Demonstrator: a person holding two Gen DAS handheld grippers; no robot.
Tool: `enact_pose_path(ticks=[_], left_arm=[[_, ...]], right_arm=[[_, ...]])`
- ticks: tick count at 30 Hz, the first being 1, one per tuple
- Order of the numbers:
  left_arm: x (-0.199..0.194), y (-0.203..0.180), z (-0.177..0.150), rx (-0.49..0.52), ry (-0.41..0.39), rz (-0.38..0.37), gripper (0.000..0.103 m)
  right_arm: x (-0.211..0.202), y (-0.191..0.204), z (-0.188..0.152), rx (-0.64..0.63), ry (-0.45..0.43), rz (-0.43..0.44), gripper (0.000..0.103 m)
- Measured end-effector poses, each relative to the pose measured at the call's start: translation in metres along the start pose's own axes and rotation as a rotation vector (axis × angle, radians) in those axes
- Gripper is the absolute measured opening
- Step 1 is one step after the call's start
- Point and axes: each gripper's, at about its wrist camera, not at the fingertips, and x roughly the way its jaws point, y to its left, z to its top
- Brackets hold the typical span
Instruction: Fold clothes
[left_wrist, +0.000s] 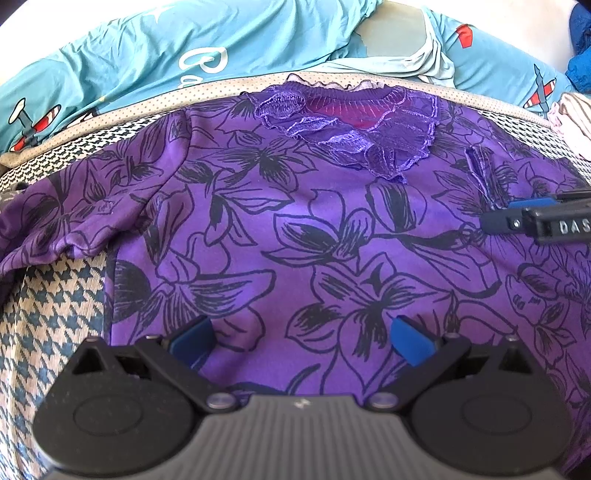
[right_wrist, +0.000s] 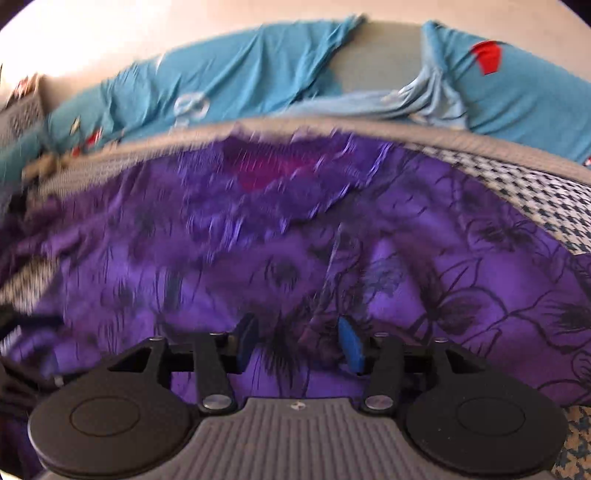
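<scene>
Purple floral top (left_wrist: 314, 221) spread face-up across the houndstooth-covered surface (left_wrist: 48, 314), ruffled neckline (left_wrist: 347, 122) toward the far edge, presumably flattened so that fold lines can be set; one sleeve (left_wrist: 74, 218) lying out toward the left edge, partly creased; turquoise printed sheet (left_wrist: 166, 48) bunched beyond the far edge, apparently not part of the current fold. Left gripper (left_wrist: 303, 339) poised low over the near hem region of the top, angled steeply downward; blue pads (left_wrist: 412, 345) spread wide apart, nothing clamped between them, fabric only visible beneath. Right gripper (right_wrist: 299, 343) likewise pitched downward over the right chest area of the garment; view heavily motion-blurred; pads (right_wrist: 351, 349) parted about halfway, no cloth seen pinched, contact with the fabric not determinable. Tip of right gripper visible in the left view near the right shoulder region. Likely step: positioning both tools for a grasp ahead of the first fold; fold not yet begun.
</scene>
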Motion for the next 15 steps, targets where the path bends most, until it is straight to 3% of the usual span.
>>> enact_pose_path(ticks=[4,11,15], left_arm=[[0.000,0.000,0.000,0.000,0.000,-0.001,0.103],[0.000,0.000,0.000,0.002,-0.001,0.004,0.103],[0.001,-0.001,0.000,0.001,-0.002,0.006,0.103]], right_arm=[[-0.011,0.000,-0.002,-0.035,-0.010,0.016,0.054],[-0.045,-0.008,-0.002,-0.048,-0.137,-0.003,0.054],[-0.039,0.001,-0.006,-0.141,-0.119,-0.056,0.054]])
